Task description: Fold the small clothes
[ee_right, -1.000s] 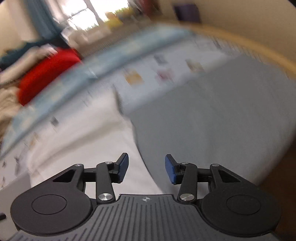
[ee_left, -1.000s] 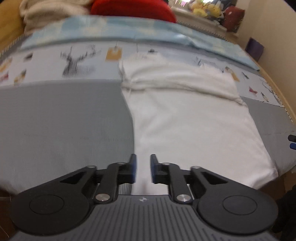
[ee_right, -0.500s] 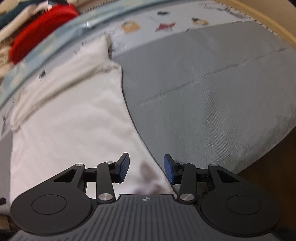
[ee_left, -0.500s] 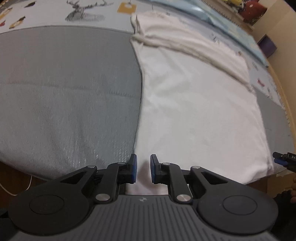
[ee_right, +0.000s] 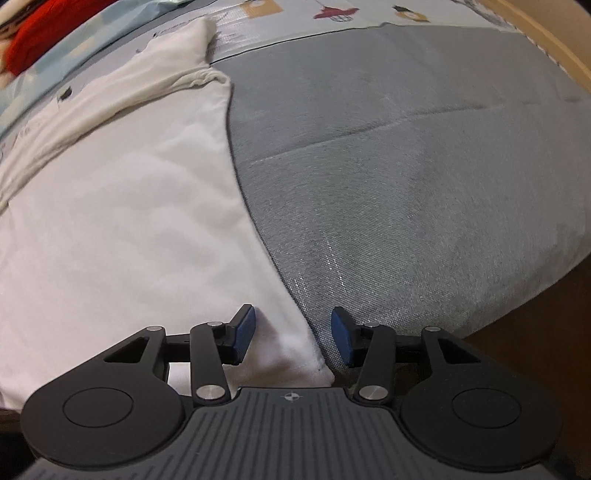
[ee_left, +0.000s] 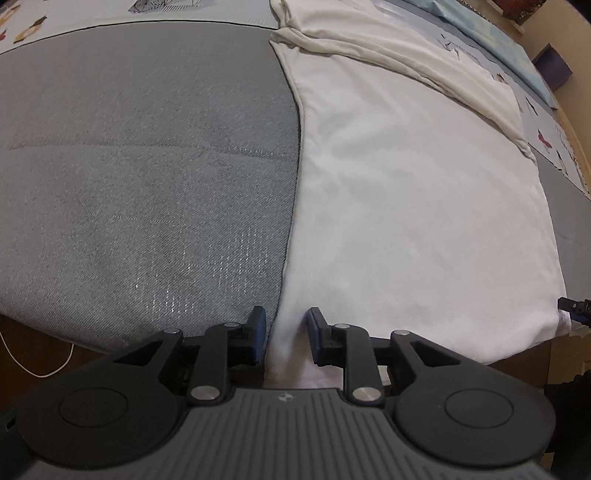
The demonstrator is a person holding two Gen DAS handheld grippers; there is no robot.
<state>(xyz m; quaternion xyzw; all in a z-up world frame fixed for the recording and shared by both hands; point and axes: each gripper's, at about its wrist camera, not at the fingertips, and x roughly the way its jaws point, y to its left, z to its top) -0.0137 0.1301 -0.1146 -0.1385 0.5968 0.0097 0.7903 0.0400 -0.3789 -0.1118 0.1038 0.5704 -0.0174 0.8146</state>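
A white garment lies flat on a grey bed cover, its far end folded over in a thick band. My left gripper is open around the garment's near left corner at the bed's front edge. In the right wrist view the same white garment fills the left side. My right gripper is open, with the garment's near right corner between its blue fingertips. The right gripper's tip also shows at the far right of the left wrist view.
The grey cover drops off at the bed's front edge onto brown floor. A white cable lies on the floor at left. Patterned bedding and a red cushion lie beyond the garment. A wooden bed frame runs along the right.
Both grippers have moved down and forward to the garment's near corners at the bed edge. The left jaws have opened wider. The right jaws stay open.
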